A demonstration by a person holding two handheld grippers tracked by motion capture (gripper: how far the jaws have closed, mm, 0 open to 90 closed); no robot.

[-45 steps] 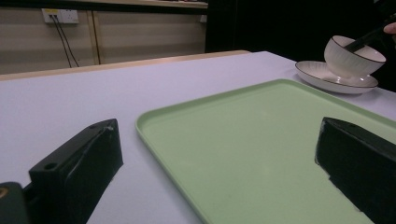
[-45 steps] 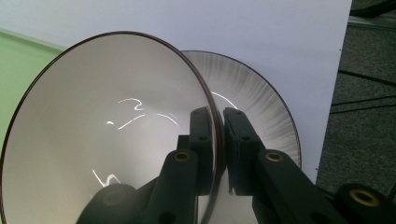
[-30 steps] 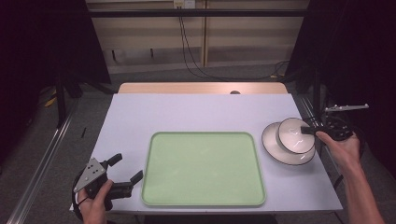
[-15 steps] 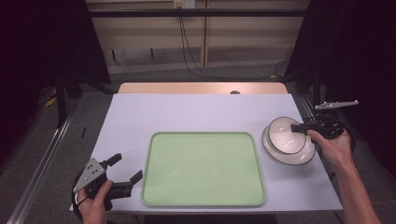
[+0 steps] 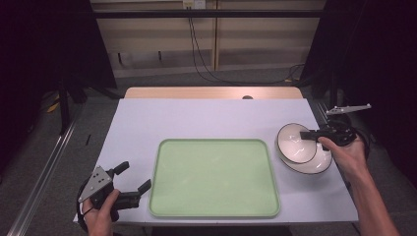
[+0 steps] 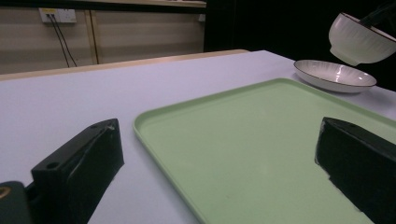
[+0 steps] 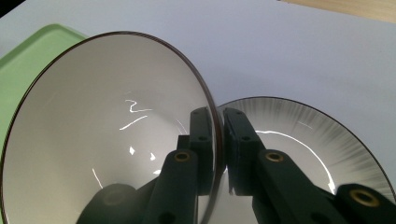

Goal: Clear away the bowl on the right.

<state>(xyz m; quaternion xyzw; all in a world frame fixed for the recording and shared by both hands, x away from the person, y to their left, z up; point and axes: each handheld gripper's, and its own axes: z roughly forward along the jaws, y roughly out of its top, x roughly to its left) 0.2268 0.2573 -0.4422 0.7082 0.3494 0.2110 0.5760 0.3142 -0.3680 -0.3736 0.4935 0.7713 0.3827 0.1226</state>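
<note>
The right gripper (image 7: 218, 140) pinches the rim of the white ceramic bowl (image 5: 296, 143), tilted above the shallow white plate (image 5: 319, 166); carry it level, slowly. The left gripper (image 5: 133, 182) rests wide open, empty, beside the pale green tray (image 5: 213, 177) on the bench (image 5: 196, 123).

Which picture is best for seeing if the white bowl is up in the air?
The left gripper view: from the side, the white ribbed bowl hangs tilted above the shallow white plate. The high view overlaps them. The right gripper view shows the right gripper pinching its rim.
</note>
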